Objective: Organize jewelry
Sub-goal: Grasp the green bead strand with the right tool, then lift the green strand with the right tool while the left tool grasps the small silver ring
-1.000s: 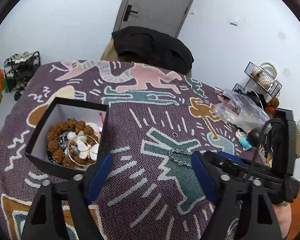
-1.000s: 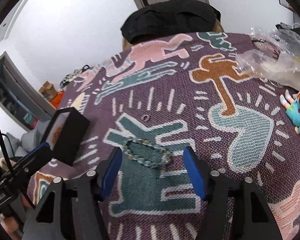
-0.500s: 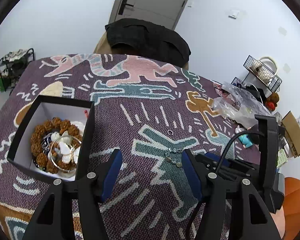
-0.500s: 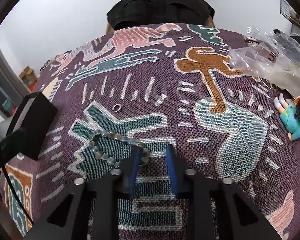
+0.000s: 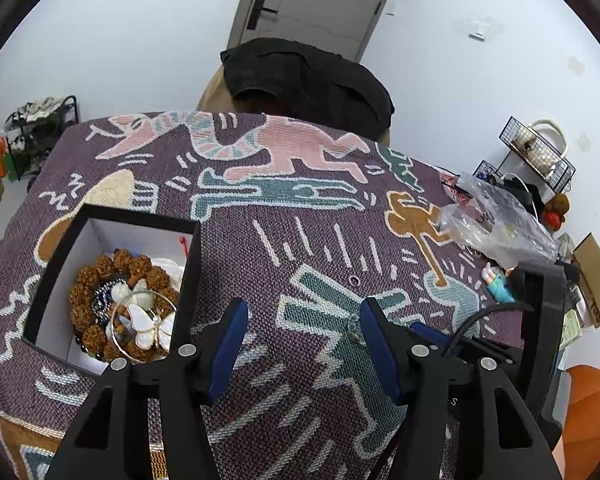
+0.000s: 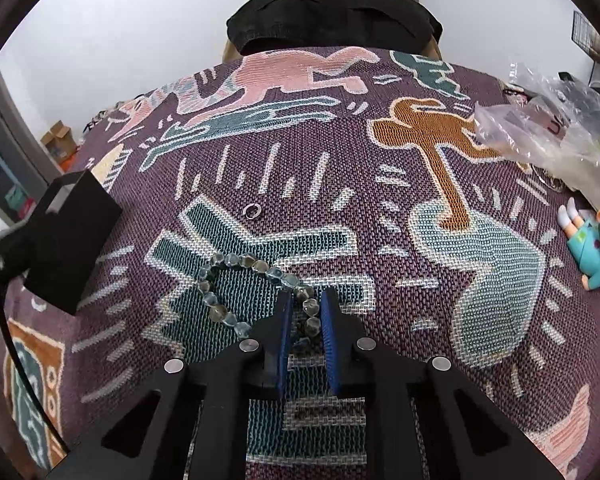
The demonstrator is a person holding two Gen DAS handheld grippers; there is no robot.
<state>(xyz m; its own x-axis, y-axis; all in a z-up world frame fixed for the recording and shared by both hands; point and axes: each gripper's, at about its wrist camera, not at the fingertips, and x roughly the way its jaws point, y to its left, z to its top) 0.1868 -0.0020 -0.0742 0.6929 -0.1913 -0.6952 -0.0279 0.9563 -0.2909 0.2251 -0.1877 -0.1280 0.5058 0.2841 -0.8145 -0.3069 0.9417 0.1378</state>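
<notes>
A clear-bead bracelet lies on the patterned cloth. My right gripper is low on the cloth and has closed on the bracelet's right end; beads sit between the blue pads. A small silver ring lies just beyond it, and shows in the left wrist view. A black jewelry box at the left holds a brown bead bracelet and a butterfly bangle. My left gripper is open and empty, above the cloth between box and bracelet. The box also shows from the right wrist.
A clear plastic bag with small items lies at the right, with a small toy figure beside it. A black garment hangs over a chair at the table's far edge. A wire rack stands at the far right.
My right gripper has moved down onto the bracelet and closed from wide open onto its right end. My left gripper has shifted a little; the box now sits further left in its view.
</notes>
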